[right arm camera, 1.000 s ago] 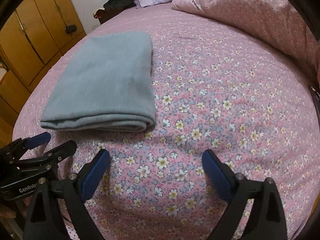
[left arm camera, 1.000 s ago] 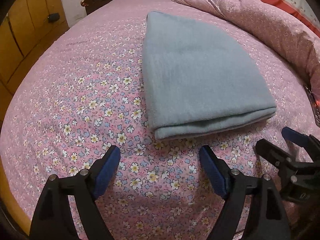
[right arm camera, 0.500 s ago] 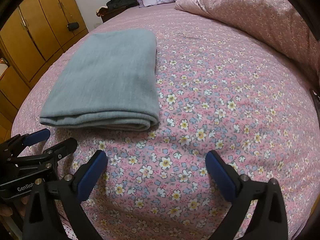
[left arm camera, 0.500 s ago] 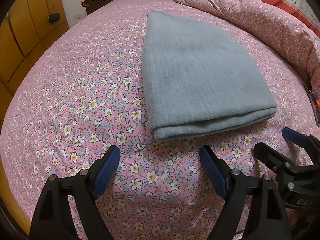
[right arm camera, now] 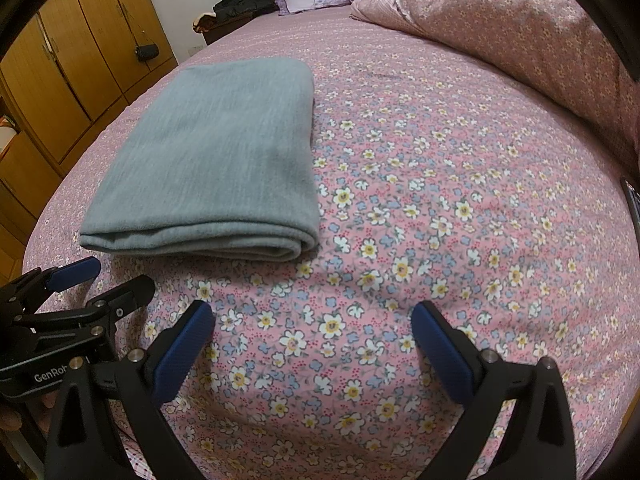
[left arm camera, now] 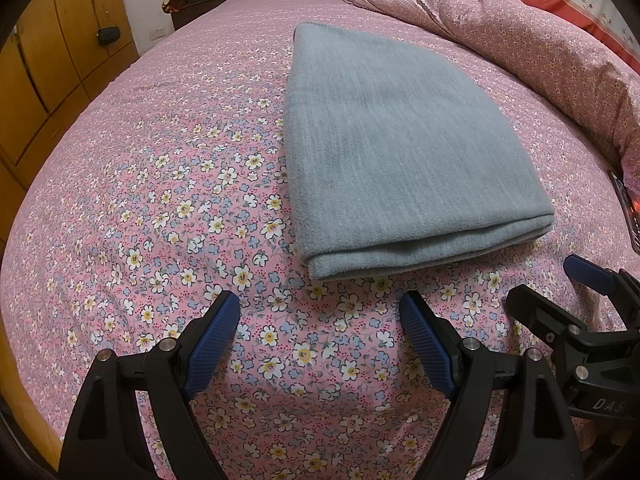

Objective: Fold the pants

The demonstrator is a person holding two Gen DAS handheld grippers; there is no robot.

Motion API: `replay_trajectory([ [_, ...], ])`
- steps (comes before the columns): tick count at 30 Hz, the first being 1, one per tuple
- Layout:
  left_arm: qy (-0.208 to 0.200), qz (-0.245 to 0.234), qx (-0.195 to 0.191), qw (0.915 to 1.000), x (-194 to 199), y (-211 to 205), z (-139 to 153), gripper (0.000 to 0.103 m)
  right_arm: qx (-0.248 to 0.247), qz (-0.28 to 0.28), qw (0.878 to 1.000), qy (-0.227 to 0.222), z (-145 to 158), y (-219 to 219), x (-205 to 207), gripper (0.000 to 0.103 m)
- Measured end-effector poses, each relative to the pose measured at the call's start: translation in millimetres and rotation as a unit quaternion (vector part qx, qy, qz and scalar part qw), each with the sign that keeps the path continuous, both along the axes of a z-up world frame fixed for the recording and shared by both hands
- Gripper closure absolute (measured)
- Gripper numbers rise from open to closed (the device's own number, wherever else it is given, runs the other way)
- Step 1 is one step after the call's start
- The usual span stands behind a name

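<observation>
Nothing moves: both claws, left gripper (left arm camera: 320,316) and right gripper (right arm camera: 312,328), stay wide and empty. Soft, light pants (left arm camera: 396,152) lie at 12 o'clock; pinch the thick near fold.

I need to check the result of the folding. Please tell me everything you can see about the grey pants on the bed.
The pants are grey-blue, of a soft, fleece-like cloth, folded into a flat rectangle of several layers. The near edge shows stacked, rounded folds. No waistband or leg openings show. They lie flat on the flowered pink bedsheet, apart from the pink quilt. Nothing else touches them: both grippers hover short of the near edge with open, empty fingers.
</observation>
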State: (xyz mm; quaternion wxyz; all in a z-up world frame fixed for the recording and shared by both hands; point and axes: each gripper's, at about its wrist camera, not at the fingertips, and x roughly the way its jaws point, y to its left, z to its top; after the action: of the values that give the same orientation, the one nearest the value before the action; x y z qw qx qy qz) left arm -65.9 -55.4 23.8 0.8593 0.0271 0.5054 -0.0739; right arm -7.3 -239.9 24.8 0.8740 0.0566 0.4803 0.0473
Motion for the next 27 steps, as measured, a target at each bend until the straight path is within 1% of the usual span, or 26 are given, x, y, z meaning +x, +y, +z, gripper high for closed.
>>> replay_trajectory([
  [27, -0.001, 0.001, -0.003, 1.0, -0.8, 0.2, 0.0, 0.025, 0.0, -0.001, 1.0, 0.0, 0.1, 0.2, -0.2, 0.001],
])
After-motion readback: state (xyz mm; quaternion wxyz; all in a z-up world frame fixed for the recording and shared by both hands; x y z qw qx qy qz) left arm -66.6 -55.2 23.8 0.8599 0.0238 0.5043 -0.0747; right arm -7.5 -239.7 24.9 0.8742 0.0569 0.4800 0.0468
